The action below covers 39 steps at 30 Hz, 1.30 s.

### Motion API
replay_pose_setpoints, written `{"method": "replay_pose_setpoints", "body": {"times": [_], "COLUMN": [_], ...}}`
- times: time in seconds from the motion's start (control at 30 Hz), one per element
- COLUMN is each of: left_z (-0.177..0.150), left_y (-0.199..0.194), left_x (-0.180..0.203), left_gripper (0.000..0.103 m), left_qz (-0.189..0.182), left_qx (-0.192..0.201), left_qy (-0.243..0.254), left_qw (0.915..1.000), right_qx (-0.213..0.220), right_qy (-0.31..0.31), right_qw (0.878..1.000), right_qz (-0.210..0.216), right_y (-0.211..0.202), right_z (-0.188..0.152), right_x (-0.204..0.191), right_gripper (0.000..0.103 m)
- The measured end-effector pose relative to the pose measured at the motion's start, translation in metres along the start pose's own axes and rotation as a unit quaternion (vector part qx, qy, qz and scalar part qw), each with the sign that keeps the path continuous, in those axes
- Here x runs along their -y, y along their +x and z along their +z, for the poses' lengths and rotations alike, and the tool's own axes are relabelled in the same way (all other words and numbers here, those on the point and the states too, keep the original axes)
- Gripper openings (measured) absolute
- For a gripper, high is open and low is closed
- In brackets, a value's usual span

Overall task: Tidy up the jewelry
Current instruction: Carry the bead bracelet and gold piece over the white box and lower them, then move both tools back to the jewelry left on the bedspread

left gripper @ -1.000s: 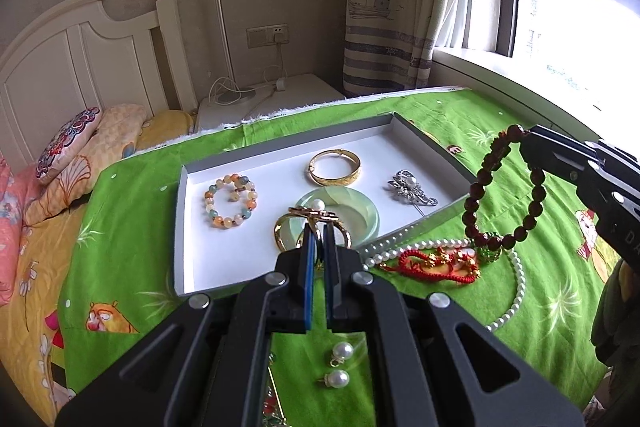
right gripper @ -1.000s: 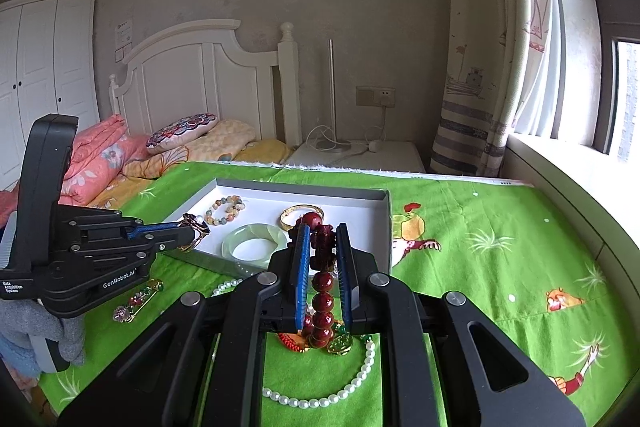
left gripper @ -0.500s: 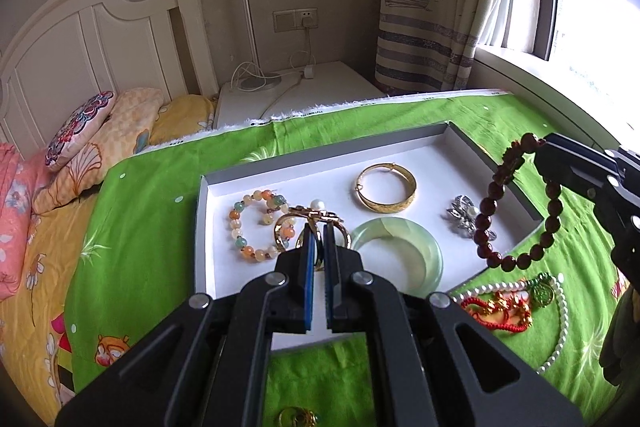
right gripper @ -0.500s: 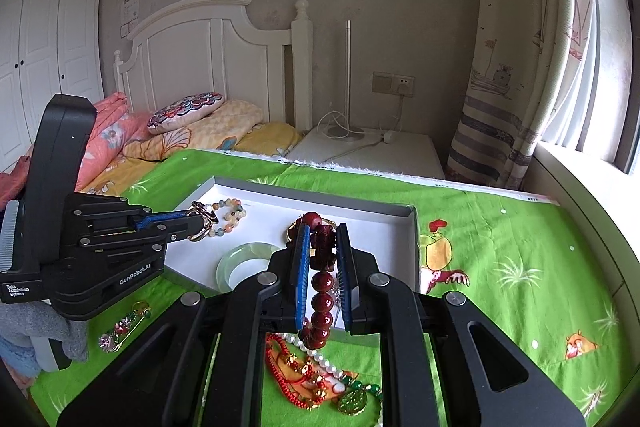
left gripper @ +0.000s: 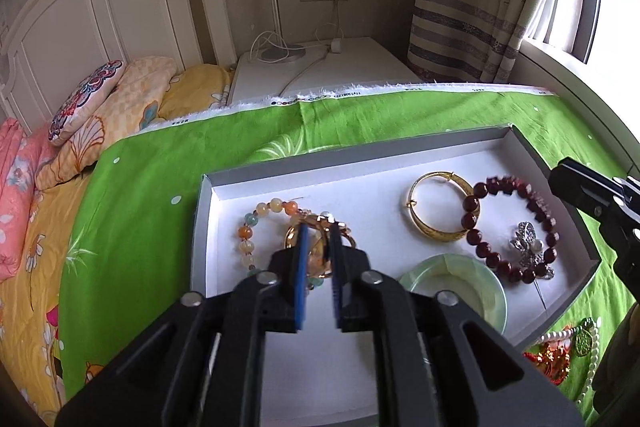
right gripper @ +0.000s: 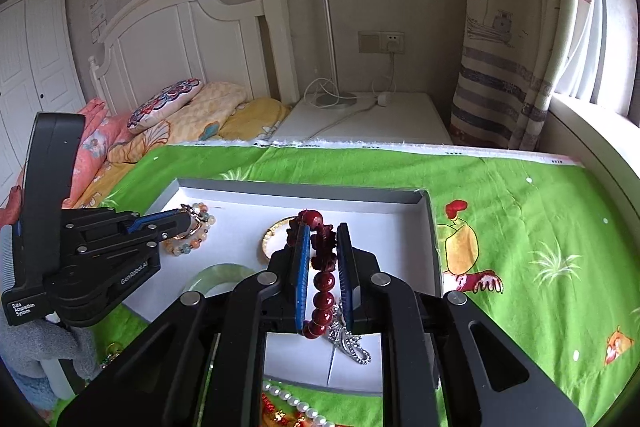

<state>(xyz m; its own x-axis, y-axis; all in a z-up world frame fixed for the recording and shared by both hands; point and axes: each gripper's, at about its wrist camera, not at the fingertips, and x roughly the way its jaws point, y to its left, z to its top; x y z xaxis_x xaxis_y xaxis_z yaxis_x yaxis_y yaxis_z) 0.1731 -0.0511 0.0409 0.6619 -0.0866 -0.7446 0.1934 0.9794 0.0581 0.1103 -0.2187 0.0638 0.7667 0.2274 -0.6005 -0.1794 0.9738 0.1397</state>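
A white tray [left gripper: 360,187] with grey walls lies on the green cloth. My left gripper [left gripper: 317,233] holds a gold ring ornament [left gripper: 316,255] between its slightly parted fingers, over a pastel bead bracelet [left gripper: 256,223] in the tray's left part. My right gripper [right gripper: 323,239] has dark red beads [right gripper: 324,287] between its fingers, which stand a little apart; the bracelet [left gripper: 516,227] hangs low over a silver brooch [left gripper: 528,241] in the tray's right part. A gold bangle [left gripper: 438,207] and a jade bangle [left gripper: 456,287] also lie in the tray.
A pearl necklace [left gripper: 588,359] and red cord jewelry [left gripper: 548,359] lie on the cloth [left gripper: 140,207] in front of the tray's right corner. Pillows [left gripper: 84,99], a white headboard and a nightstand [left gripper: 320,75] stand beyond. A window sill runs along the right.
Both grippers have moved forward and down over the tray. The red bead bracelet has come down over the brooch. Both pairs of fingers look slightly wider apart than before.
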Motion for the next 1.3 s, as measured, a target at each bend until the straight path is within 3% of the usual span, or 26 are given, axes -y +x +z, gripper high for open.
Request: {"method": "replay_pose_setpoints", "body": {"times": [0.03,0.07,0.13,0.2,0.57,0.7,1.1,1.3], "left_z": [-0.002,-0.004,-0.009,-0.012,-0.049,-0.075,-0.154,-0.172], "left_y": [0.0,-0.002,-0.006,-0.008,-0.055,-0.08,-0.127,-0.135], "left_x": [-0.002,-0.004,-0.005,-0.008,-0.023,-0.03,-0.054,-0.047], "left_gripper": [0.052,0.066,0.068,0.068,0.092,0.095,0.099,0.099], "left_qz": [0.002,0.006,0.008,0.002,0.005,0.01,-0.025,-0.045], "left_qx": [0.003,0.012,0.02,0.017,0.037,0.041,0.033,0.025], "left_qy": [-0.005,-0.009,-0.012,-0.017,-0.041,-0.052,-0.105,-0.079], "left_qw": [1.0,0.9999,0.9997,0.9997,0.9985,0.9977,0.9936,0.9955], "right_qx": [-0.004,-0.007,0.001,0.013,0.012,0.03,0.013,0.023], "right_qy": [0.002,0.007,0.023,0.037,0.072,0.075,0.103,0.079], "right_qw": [1.0,1.0,1.0,0.999,0.997,0.996,0.994,0.996], "right_qz": [0.001,-0.001,0.003,0.006,0.026,0.032,0.034,0.027], "right_y": [0.002,0.002,-0.004,-0.012,-0.05,-0.077,-0.111,-0.119], "right_z": [0.001,0.0,-0.002,-0.004,-0.029,-0.046,-0.103,-0.108], "right_x": [0.004,0.007,0.016,0.024,0.041,0.045,0.061,0.052], "right_gripper": [0.018,0.022,0.049,0.056,0.058,0.07,0.075,0.08]}}
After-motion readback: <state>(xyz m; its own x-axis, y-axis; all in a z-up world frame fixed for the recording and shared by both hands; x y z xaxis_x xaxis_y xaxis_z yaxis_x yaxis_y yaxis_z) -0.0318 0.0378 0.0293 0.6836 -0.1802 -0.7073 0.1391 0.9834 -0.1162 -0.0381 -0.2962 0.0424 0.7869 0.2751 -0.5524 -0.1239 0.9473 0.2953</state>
